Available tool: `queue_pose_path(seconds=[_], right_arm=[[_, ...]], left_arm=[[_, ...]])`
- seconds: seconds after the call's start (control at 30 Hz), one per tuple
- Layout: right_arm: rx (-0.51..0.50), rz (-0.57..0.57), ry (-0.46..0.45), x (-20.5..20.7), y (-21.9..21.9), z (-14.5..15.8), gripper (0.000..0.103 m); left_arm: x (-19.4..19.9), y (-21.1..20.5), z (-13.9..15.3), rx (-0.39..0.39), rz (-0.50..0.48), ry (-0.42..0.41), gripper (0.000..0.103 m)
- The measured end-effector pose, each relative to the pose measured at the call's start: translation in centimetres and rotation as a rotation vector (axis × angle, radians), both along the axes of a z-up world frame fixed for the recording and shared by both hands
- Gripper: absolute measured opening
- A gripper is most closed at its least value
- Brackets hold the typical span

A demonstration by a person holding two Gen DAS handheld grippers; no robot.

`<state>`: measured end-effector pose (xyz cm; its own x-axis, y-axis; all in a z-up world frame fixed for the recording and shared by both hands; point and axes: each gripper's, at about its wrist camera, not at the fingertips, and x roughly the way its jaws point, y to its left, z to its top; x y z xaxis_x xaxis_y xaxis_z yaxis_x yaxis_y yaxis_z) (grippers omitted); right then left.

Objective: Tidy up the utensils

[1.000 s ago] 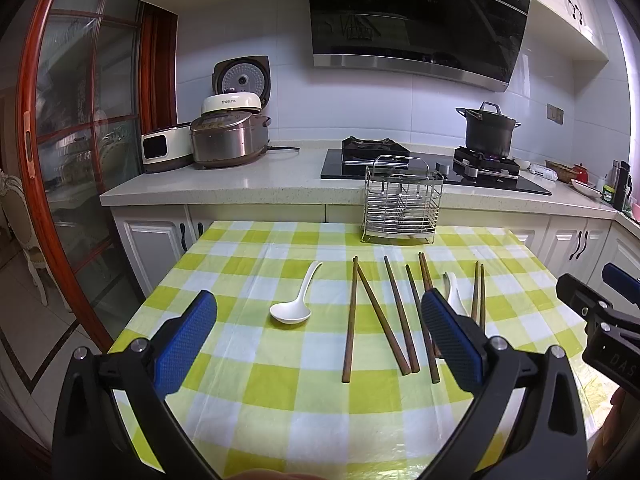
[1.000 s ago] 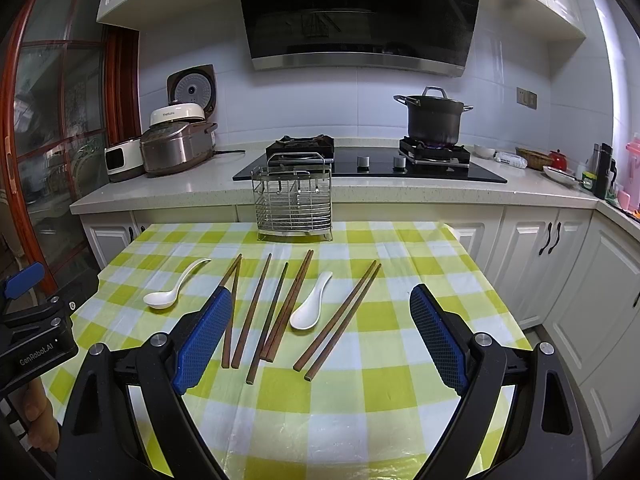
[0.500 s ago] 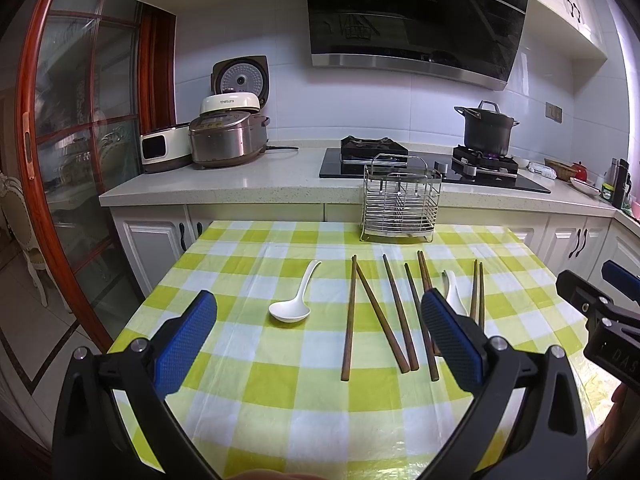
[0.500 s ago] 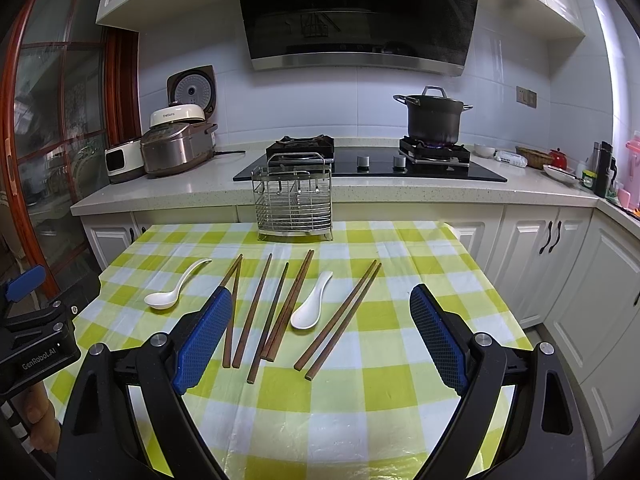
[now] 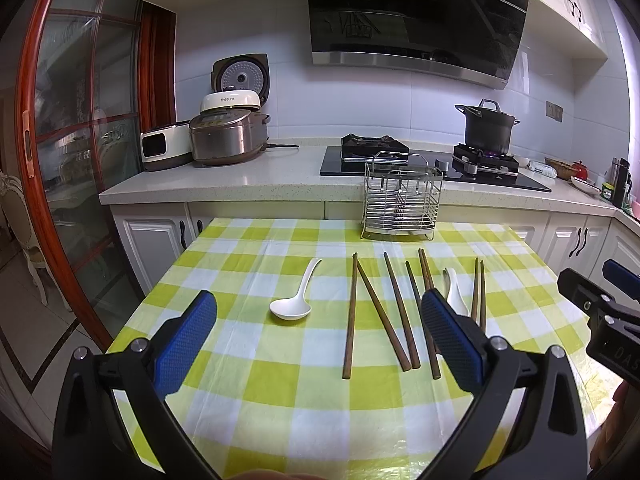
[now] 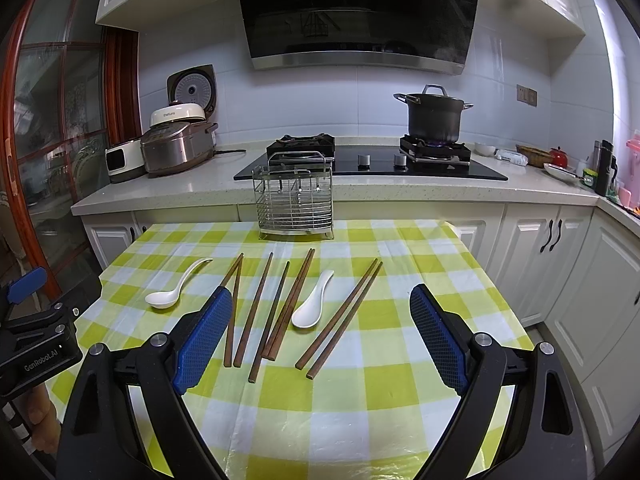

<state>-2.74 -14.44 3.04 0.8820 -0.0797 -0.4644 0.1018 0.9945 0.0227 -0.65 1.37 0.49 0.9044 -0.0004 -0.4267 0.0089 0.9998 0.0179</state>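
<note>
Utensils lie loose on the checked tablecloth (image 6: 360, 400): wooden chopsticks and two white spoons, all flat, none in the rack. The left spoon (image 5: 294, 300) rests apart from the rest, bowl toward the camera, handle angled away to the right. In the right wrist view the same spoon (image 6: 172, 290) sits at the left end of the row. Next comes a pair of chopsticks (image 6: 232, 308) meeting at their far tips and spreading toward the near edge. Two single chopsticks (image 6: 264, 312) follow, roughly parallel, then a close pair (image 6: 290, 304) touching along its length. The second spoon (image 6: 312, 306) lies just beside that pair, bowl nearest the camera. A further close pair of chopsticks (image 6: 340, 314) lies at the right end, slanted.

The wire utensil rack (image 6: 295, 208) stands upright at the far edge of the table, against the counter, well apart from the row.

The left gripper (image 5: 320, 320) hangs above the near part of the table, fingers wide apart, nothing between them. The right gripper (image 6: 322, 320) hangs likewise, blue pads (image 6: 438, 336) spread wide, holding nothing.

On the counter behind: a rice cooker (image 6: 176, 148), a black hob (image 6: 372, 168) and a dark pot (image 6: 434, 114) over a lit burner.
</note>
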Motion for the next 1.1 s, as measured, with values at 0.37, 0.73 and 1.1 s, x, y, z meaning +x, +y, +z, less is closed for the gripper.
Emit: queue_pose_path(seconds=[0.37, 0.73, 1.1], right_arm=[[0.001, 0.0, 0.001, 0.0, 0.0, 0.0, 0.085], [0.013, -0.002, 0.032, 0.7, 0.0, -1.0, 0.085], [0.028, -0.004, 0.114, 4.0, -0.7, -3.3, 0.085]], left_arm=[[-0.1, -0.1, -0.5, 0.003, 0.002, 0.006, 0.099], [0.7, 0.2, -1.2, 0.003, -0.005, 0.056, 0.099], [5.3, 1.5, -3.5, -0.025, 0.008, 0.171, 0.099]])
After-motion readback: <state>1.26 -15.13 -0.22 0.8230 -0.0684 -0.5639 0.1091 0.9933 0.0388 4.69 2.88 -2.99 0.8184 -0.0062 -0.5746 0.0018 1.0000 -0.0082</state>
